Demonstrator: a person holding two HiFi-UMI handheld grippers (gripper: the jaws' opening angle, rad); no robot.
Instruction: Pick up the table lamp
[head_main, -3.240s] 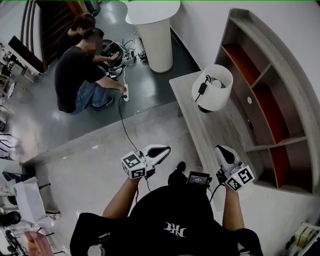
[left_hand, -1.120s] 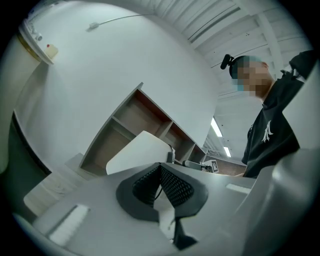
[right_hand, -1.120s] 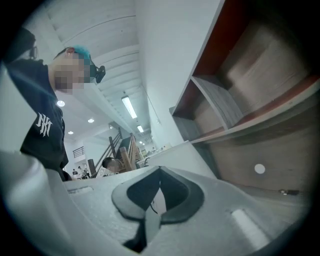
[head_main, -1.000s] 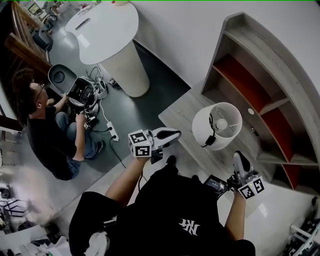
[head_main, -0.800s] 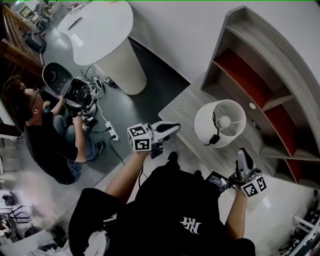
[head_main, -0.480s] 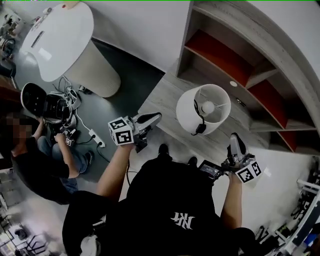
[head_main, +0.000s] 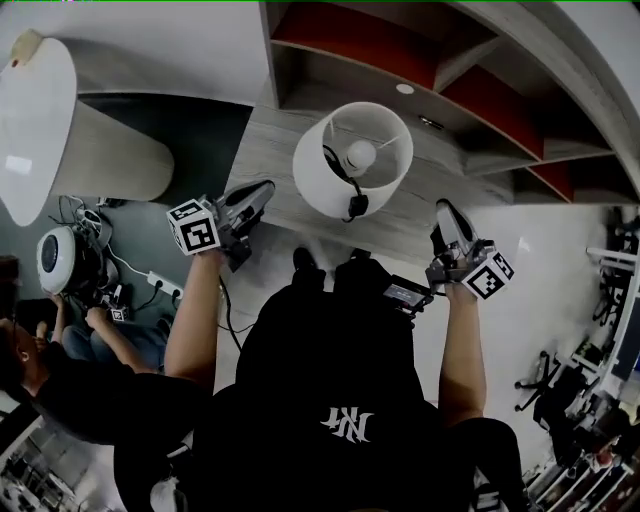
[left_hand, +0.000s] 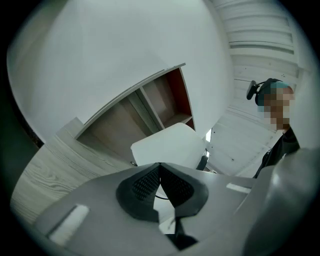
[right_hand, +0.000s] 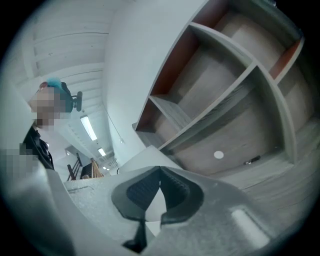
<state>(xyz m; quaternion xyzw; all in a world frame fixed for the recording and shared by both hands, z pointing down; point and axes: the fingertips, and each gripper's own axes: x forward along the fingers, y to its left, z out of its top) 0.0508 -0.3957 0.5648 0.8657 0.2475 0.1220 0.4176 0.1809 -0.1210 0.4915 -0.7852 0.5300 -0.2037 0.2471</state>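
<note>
The table lamp (head_main: 330, 170) has a white drum shade, a bulb (head_main: 360, 154) inside and a black cord with a switch (head_main: 352, 208) hanging over its near rim. It stands on the grey wooden table (head_main: 262, 150). My left gripper (head_main: 265, 188) is shut and empty, just left of the shade at the table's near edge. On the other side my right gripper (head_main: 442, 208) is shut and empty too, a little right of the shade. In the left gripper view the shade (left_hand: 167, 142) shows beyond the closed jaws. The right gripper view has the shade (right_hand: 142, 156) left of its closed jaws.
A grey shelf unit (head_main: 470, 90) with red back panels rises behind the lamp. A white round pedestal table (head_main: 40, 110) stands at far left. People crouch on the floor (head_main: 60, 340) at lower left among cables and a power strip (head_main: 160, 280). Office chairs (head_main: 560, 375) stand at right.
The head view has swung so the lamp now sits straight ahead between the grippers. Both grippers have come closer to the table, one on each side of the shade, still shut.
</note>
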